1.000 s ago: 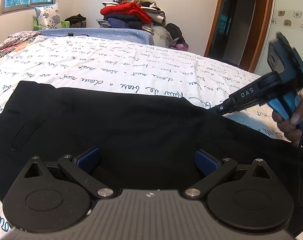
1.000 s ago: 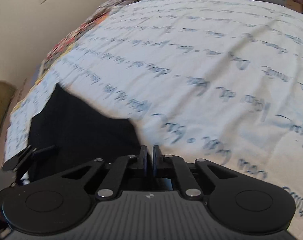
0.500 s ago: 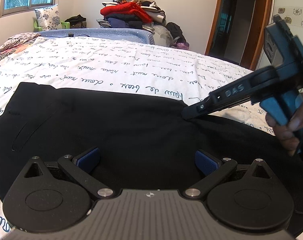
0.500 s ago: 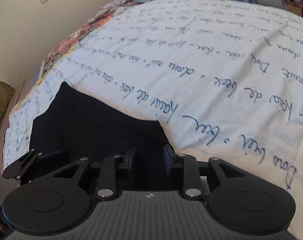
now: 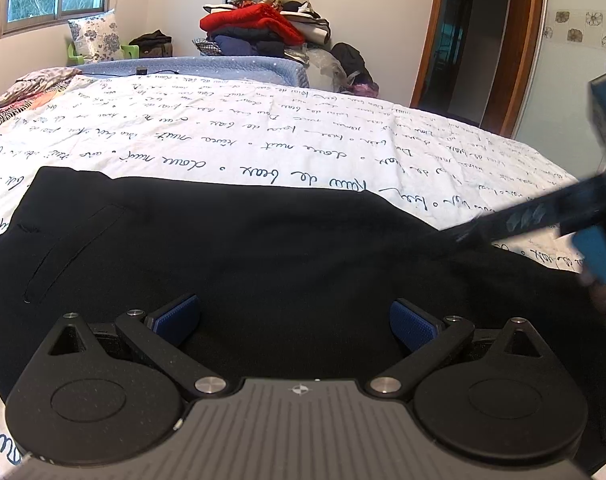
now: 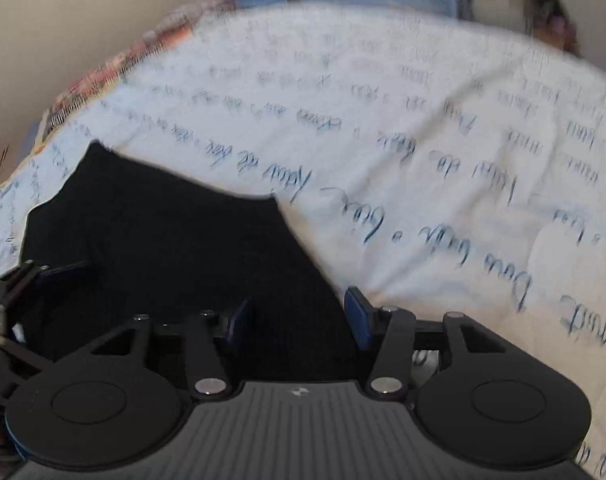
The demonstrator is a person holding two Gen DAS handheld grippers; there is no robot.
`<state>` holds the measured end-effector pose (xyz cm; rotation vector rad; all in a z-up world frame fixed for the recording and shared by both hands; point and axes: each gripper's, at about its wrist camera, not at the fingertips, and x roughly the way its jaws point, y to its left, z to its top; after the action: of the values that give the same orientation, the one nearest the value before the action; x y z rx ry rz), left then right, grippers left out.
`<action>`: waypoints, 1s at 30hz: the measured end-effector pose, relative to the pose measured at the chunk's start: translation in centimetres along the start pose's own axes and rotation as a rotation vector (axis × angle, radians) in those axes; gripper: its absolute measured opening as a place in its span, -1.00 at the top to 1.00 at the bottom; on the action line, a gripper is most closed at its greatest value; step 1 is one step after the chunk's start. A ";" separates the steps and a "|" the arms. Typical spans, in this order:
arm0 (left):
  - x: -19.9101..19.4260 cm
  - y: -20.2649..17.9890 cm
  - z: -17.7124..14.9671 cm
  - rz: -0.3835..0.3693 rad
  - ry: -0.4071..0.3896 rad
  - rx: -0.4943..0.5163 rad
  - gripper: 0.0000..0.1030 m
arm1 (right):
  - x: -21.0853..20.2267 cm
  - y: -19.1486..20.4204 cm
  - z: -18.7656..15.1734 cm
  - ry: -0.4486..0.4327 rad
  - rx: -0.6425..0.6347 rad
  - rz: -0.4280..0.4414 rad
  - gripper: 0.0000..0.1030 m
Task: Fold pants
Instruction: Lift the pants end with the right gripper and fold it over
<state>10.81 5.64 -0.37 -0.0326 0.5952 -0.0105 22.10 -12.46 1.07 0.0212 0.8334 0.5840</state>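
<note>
Black pants (image 5: 271,248) lie flat on a bed covered by a white sheet with blue script (image 5: 263,136). A welt pocket shows at their left. My left gripper (image 5: 295,316) is open, low over the near part of the pants, holding nothing. My right gripper (image 6: 299,316) is open over the pants' right edge (image 6: 303,240), with no cloth between its pads. It also shows blurred at the right of the left wrist view (image 5: 503,224), its tip by the pants' far right edge.
A pile of clothes (image 5: 263,28) stands behind the bed's far end. A floral pillow (image 5: 95,36) and a window are at the far left. A wooden door frame (image 5: 431,40) is at the far right. Patterned bedding (image 5: 19,96) lies at the left edge.
My right gripper has opened from shut and let go of the pants' edge, then drawn back to the right. My left gripper has stayed open and still.
</note>
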 end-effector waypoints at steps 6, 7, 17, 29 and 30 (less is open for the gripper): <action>0.1 -0.2 0.0 0.013 0.004 0.014 -1.00 | -14.5 -5.6 -7.9 -0.329 0.481 0.069 -0.52; 0.1 -0.3 0.0 0.018 0.005 0.020 -1.00 | -17.3 -6.5 -10.7 -0.399 0.559 0.055 -0.76; 0.4 -1.2 -0.1 0.059 0.014 0.061 -1.00 | -30.5 -13.9 -35.5 -0.852 1.408 -0.105 -0.79; 0.4 -1.6 -0.2 0.080 0.014 0.081 -1.00 | -28.1 -16.7 -34.7 -0.746 1.430 -0.154 -0.79; 0.4 -1.6 -0.2 0.082 0.015 0.083 -1.00 | -28.2 -16.7 -34.8 -0.750 1.424 -0.152 -0.79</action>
<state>11.07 4.00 -0.74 0.0728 0.6105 0.0442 -9.19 -47.67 -7.19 1.3765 0.3531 -0.2703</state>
